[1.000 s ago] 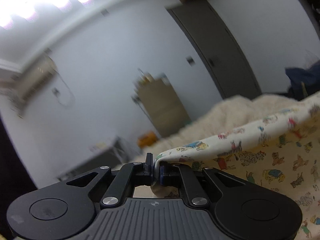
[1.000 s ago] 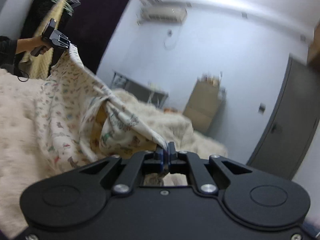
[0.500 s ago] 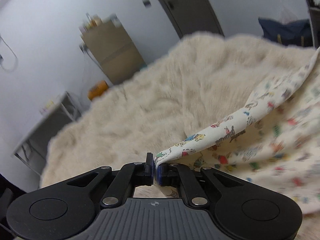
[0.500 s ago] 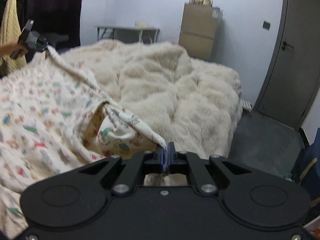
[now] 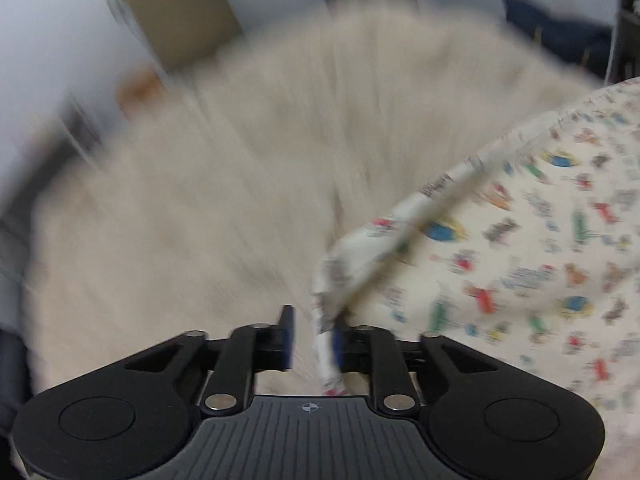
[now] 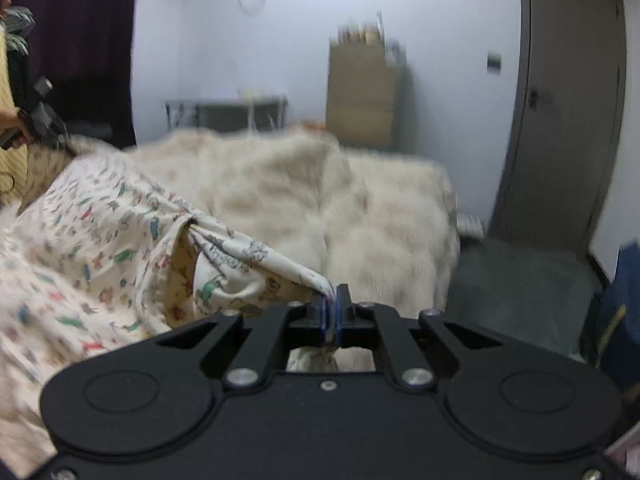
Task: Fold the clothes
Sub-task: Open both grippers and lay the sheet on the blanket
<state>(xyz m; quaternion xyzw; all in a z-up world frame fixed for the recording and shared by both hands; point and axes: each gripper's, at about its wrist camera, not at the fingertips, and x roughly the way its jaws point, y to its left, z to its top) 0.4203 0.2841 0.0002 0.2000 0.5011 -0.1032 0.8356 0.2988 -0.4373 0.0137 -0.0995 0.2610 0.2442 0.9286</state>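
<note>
left gripper (image 5: 314, 336) jaws have just been opening; the corner of the printed garment (image 5: 520, 248) is lying loose between them, no longer pinched as it was half a second ago. right gripper (image 6: 330, 312) is clamping the other corner. garment is settling onto the fluffy blanket (image 6: 320, 200); likely laying flat before folding.

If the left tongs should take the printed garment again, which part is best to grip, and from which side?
Probably the hemmed corner of the printed garment, which lies loosely between the left tongs, whose jaws have just been opening. Come from the fluffy blanket side: there the edge rises free, a thin doubled strip.
</note>
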